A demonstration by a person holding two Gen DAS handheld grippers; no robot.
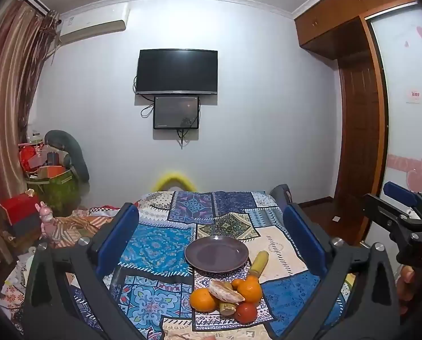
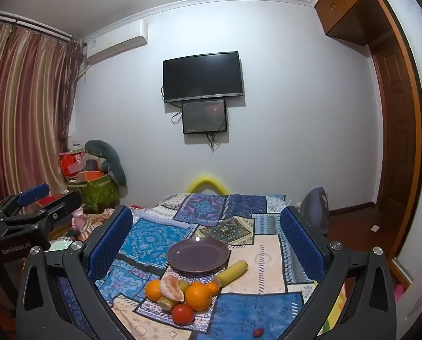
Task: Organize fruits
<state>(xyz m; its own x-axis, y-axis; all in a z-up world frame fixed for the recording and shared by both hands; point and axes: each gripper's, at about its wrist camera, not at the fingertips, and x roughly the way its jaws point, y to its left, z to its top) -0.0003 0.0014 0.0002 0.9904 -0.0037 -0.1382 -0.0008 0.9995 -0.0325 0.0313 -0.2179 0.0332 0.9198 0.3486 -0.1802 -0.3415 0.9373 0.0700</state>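
Observation:
An empty purple plate (image 1: pixel 216 253) (image 2: pixel 198 255) sits on the patchwork tablecloth. In front of it lies a pile of fruit: two oranges (image 1: pixel 202 299) (image 2: pixel 198 296), a peeled citrus piece (image 1: pixel 225 291) (image 2: pixel 170 287), a red tomato (image 1: pixel 245 312) (image 2: pixel 182 314) and a yellow banana (image 1: pixel 259 262) (image 2: pixel 235 270). My left gripper (image 1: pixel 211 235) is open and empty, held above and short of the pile. My right gripper (image 2: pixel 206 232) is open and empty too, likewise short of the fruit. Each gripper shows at the other view's edge.
The patchwork cloth (image 1: pixel 160 243) covers the table. A small red fruit (image 2: pixel 258 332) lies apart near the front edge. Boxes and bags (image 1: pixel 52 175) stand at the far left by the curtain. A TV (image 1: pixel 177 72) hangs on the wall; a wooden wardrobe (image 1: pixel 358 130) stands at right.

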